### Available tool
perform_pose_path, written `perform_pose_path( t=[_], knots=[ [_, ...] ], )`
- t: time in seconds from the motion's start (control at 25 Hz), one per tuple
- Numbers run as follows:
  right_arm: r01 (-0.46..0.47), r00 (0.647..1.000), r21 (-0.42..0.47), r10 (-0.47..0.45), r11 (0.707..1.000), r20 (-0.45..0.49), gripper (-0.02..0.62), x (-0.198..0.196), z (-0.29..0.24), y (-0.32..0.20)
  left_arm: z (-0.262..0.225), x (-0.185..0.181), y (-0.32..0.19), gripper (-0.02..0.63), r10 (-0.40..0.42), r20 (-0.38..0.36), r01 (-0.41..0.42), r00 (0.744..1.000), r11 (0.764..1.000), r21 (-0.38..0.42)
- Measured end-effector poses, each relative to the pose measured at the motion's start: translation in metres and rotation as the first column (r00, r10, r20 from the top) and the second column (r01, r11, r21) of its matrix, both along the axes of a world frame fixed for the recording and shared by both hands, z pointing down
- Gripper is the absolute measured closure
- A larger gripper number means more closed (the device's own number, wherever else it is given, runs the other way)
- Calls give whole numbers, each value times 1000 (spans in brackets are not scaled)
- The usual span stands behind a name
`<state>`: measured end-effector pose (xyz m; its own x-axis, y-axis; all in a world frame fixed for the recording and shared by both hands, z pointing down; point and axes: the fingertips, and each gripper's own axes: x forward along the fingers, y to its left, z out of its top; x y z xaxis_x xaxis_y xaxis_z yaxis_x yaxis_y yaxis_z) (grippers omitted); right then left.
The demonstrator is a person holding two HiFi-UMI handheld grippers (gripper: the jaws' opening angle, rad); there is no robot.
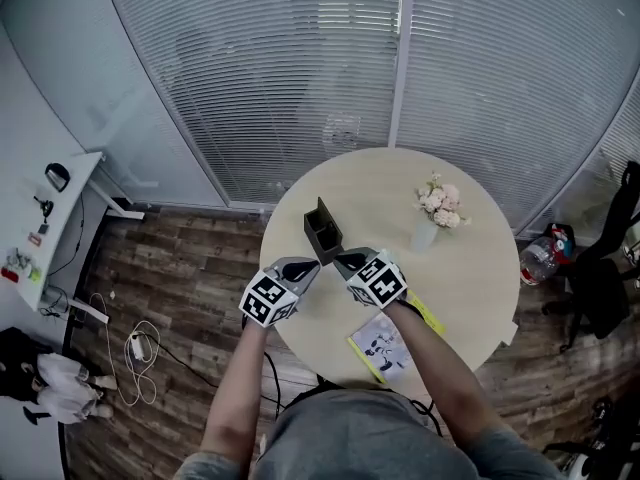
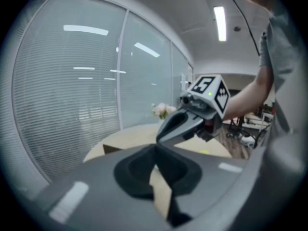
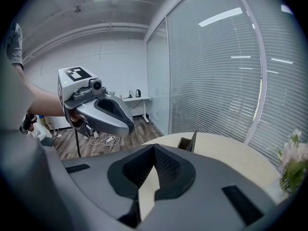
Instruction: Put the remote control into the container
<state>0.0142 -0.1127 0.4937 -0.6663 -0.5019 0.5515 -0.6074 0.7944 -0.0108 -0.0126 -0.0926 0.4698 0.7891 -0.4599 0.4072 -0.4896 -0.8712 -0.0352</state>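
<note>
Both jaws closed empty, left gripper (image 1: 311, 267), right gripper (image 1: 341, 259), round table (image 1: 470, 268), wood floor (image 1: 180, 258), blinds (image 1: 300, 68)

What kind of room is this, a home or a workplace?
Most likely an office meeting room: glass partition walls with slatted blinds, a round table bearing a small vase of flowers, and a white side desk against the wall.

Jaws together: left gripper (image 1: 312, 268), right gripper (image 1: 341, 260).
</note>
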Motion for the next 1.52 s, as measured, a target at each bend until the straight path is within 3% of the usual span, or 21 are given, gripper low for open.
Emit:
perform_pose_path(
  t=[0.44, 0.8, 1.52],
  knots=[
    [65, 998, -27, -65, 998, -4, 580, 4, -5, 24, -6, 1, 24, 609, -67, -4, 67, 998, 998, 4],
    [60, 998, -32, -60, 998, 1, 580, 17, -4, 33, -6, 16, 39, 609, -53, -7, 53, 999, 999, 6],
    [76, 997, -9, -76, 997, -27, 580, 12, -10, 35, -10, 1, 44, 609, -88, -6, 88, 996, 996, 14]
  ],
)
